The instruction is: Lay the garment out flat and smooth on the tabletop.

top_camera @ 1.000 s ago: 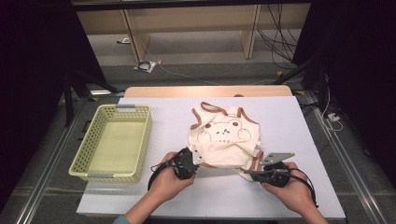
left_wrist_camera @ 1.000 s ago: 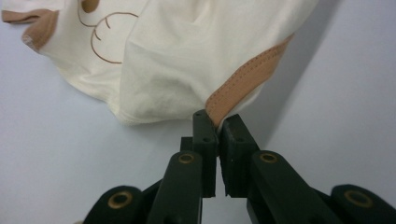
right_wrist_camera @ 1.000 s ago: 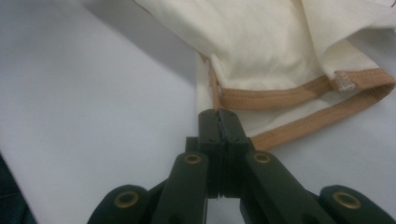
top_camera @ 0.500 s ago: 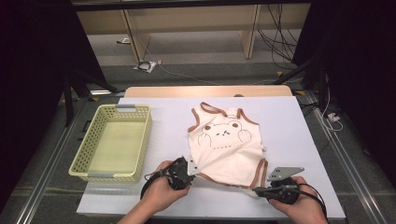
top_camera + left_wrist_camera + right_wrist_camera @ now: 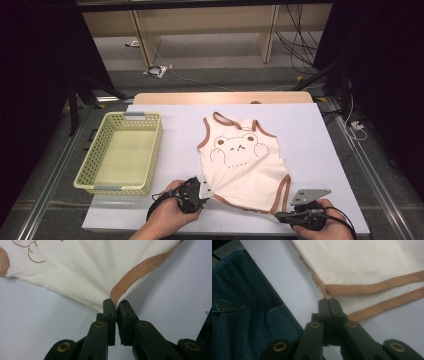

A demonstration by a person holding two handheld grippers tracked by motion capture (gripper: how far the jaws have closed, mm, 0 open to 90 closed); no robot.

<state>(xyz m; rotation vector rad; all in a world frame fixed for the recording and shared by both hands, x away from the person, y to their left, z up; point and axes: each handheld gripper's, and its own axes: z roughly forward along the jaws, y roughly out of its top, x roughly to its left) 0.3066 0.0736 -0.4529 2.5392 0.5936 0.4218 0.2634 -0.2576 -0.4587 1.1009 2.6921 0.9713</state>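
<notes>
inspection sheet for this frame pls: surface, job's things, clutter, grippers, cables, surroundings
Surface: white table, flat, wooden strip along its far edge.
Job's things: cream bodysuit with bear print and brown trim, spread flat, bottom hem toward the person.
Clutter: yellow basket to the left of the bodysuit, nothing in it.
Grippers: left gripper shut on the bodysuit's near left corner; right gripper shut on the brown trim at its near right corner.
Cables: black cable loops from the left gripper; more on the floor behind the table.
Surroundings: dark room, wooden frame legs behind.
</notes>
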